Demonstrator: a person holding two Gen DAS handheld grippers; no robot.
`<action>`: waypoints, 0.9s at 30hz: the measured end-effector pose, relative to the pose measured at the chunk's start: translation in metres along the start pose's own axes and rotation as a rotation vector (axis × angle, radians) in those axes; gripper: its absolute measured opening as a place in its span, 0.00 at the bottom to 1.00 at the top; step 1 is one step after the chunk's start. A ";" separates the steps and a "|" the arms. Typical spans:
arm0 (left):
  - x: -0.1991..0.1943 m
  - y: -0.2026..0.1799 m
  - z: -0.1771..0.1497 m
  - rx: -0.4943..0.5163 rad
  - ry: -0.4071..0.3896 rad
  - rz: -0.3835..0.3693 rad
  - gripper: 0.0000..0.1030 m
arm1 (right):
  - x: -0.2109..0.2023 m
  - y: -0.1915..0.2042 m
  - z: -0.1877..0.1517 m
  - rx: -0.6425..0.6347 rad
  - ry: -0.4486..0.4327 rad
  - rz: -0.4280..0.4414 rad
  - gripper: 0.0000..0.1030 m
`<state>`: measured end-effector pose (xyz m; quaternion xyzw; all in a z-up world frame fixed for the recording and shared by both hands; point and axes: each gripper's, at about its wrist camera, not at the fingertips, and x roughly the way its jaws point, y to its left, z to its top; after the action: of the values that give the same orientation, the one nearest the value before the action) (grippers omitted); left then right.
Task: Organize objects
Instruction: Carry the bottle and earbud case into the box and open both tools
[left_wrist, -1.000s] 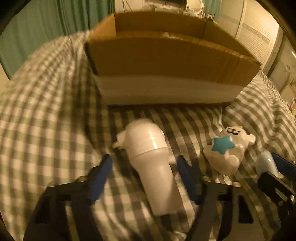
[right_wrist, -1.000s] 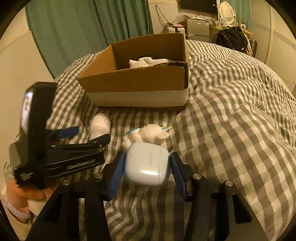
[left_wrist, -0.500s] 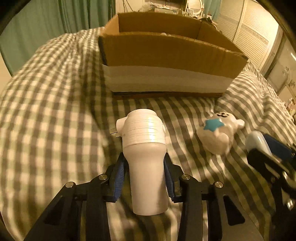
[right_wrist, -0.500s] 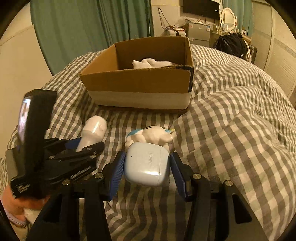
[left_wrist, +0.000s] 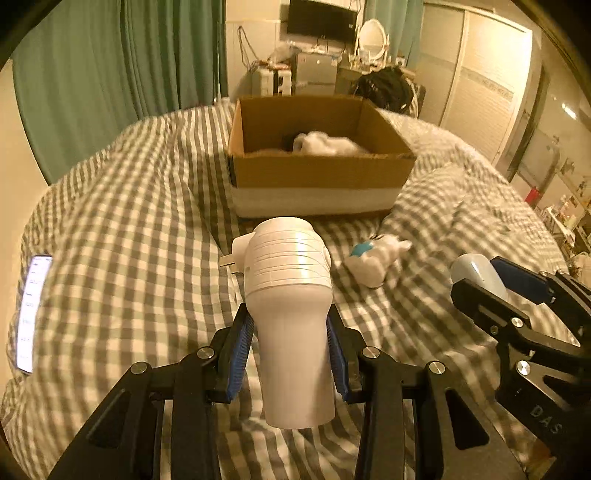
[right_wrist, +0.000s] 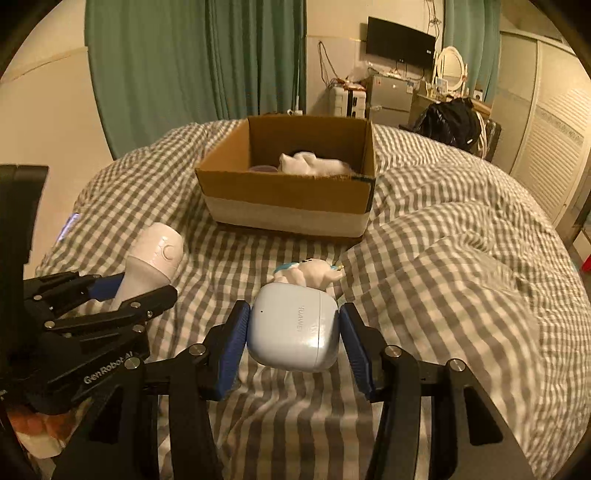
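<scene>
My left gripper (left_wrist: 290, 347) is shut on a white cylindrical device (left_wrist: 290, 317) and holds it above the checked bedcover; it also shows in the right wrist view (right_wrist: 153, 264). My right gripper (right_wrist: 293, 339) is shut on a pale blue earbud case (right_wrist: 293, 334), held above the bed; the case shows in the left wrist view (left_wrist: 476, 273). A white bear toy with a blue star (left_wrist: 375, 256) lies on the bed between the grippers and the open cardboard box (left_wrist: 317, 177), also seen in the right wrist view (right_wrist: 310, 271). The box (right_wrist: 288, 199) holds a white soft item (right_wrist: 310, 164).
A lit phone (left_wrist: 31, 314) lies on the bed at the left. The checked bedcover (right_wrist: 461, 266) bulges in folds at the right. Green curtains (left_wrist: 110, 74), a dresser and a black bag (right_wrist: 452, 122) stand beyond the bed.
My left gripper closed on the white device and lifted it off the bed. Both grippers rose, so the box's inside now shows. The right gripper kept hold of the earbud case.
</scene>
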<state>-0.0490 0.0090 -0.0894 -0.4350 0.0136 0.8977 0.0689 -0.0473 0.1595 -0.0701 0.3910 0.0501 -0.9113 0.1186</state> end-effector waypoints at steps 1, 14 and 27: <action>-0.007 0.000 0.000 0.002 -0.012 -0.001 0.38 | -0.006 0.001 0.000 0.000 -0.008 -0.002 0.48; -0.085 -0.004 0.024 0.018 -0.164 -0.038 0.38 | -0.082 0.014 0.025 -0.032 -0.150 -0.010 0.48; -0.111 -0.001 0.098 0.025 -0.288 -0.083 0.38 | -0.118 0.015 0.092 -0.086 -0.286 0.013 0.48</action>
<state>-0.0574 0.0060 0.0583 -0.3009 -0.0036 0.9470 0.1127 -0.0295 0.1486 0.0789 0.2522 0.0691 -0.9540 0.1470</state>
